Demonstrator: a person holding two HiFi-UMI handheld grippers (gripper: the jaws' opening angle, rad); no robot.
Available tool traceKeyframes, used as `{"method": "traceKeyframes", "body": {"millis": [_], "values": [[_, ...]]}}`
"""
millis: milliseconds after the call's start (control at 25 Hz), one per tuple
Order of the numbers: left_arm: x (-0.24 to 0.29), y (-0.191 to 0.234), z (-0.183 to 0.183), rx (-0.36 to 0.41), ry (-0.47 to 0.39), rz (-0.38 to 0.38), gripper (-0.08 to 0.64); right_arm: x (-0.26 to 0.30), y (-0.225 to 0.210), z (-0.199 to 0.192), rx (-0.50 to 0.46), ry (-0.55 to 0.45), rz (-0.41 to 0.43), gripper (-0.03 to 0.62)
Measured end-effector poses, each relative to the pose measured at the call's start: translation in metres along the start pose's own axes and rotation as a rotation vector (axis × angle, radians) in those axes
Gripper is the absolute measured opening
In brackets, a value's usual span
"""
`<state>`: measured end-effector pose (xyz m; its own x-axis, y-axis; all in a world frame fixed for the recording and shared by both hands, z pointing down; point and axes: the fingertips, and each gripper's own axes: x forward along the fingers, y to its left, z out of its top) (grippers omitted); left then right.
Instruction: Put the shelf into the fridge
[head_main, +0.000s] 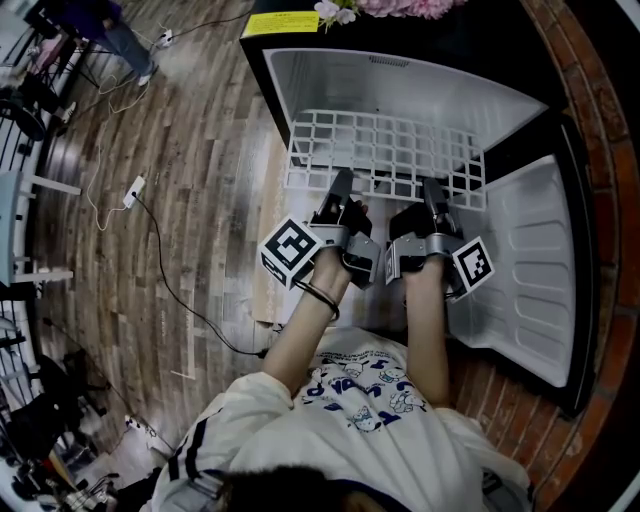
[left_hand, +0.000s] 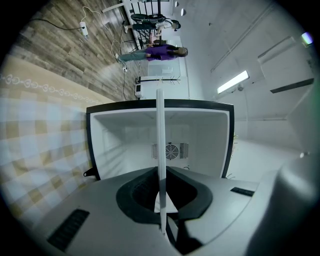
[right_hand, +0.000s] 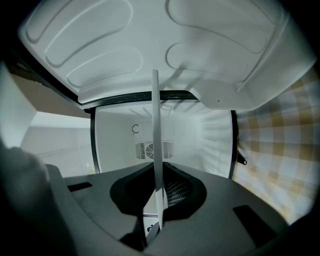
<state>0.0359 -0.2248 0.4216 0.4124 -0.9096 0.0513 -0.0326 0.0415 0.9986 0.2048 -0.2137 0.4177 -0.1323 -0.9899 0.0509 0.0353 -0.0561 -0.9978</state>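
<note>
- White printed shirt (head_main: 360, 400) is seen nearest, at the bottom of the head view; both arms are stretched forward from it.
- Left gripper (head_main: 338, 195): closed on the near edge of the shelf (head_main: 390, 150), left of centre. In the left gripper view the gripper (left_hand: 161, 220) is seen with its jaws clamped on the shelf (left_hand: 160, 150), which shows edge-on as a thin white line running away from the jaws.
- Right gripper (head_main: 432, 195): closed on the same near edge, right of centre, near the left gripper. In the right gripper view the gripper (right_hand: 155, 220) is seen pinching the shelf (right_hand: 156, 140), again edge-on.
- A marker cube is noted behind each gripper: the left marker cube (head_main: 290, 252) and the right marker cube (head_main: 472, 265).
- Shelf: white wire grid, held about level. Its far part is taken in by the open fridge (head_main: 420, 85); its near edge stands out in front of the opening.
- A round fan vent (left_hand: 170, 151) is seen on the fridge's back wall, straight ahead of both grippers.
- The fridge door (head_main: 525, 260) is swung open at the right, white liner facing up.
- Wood-plank floor (head_main: 190, 200) is noted left of the fridge, with a power strip (head_main: 133, 190) and its cable lying on it.
</note>
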Motion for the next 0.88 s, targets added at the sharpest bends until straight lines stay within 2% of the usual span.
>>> {"method": "traceKeyframes", "body": {"millis": [880], "values": [[-0.0004,-0.0025,-0.0002,0.01,0.005,0.0,0.037,-0.0008,0.0036,-0.0001,-0.014,0.005,0.012,0.046]]}}
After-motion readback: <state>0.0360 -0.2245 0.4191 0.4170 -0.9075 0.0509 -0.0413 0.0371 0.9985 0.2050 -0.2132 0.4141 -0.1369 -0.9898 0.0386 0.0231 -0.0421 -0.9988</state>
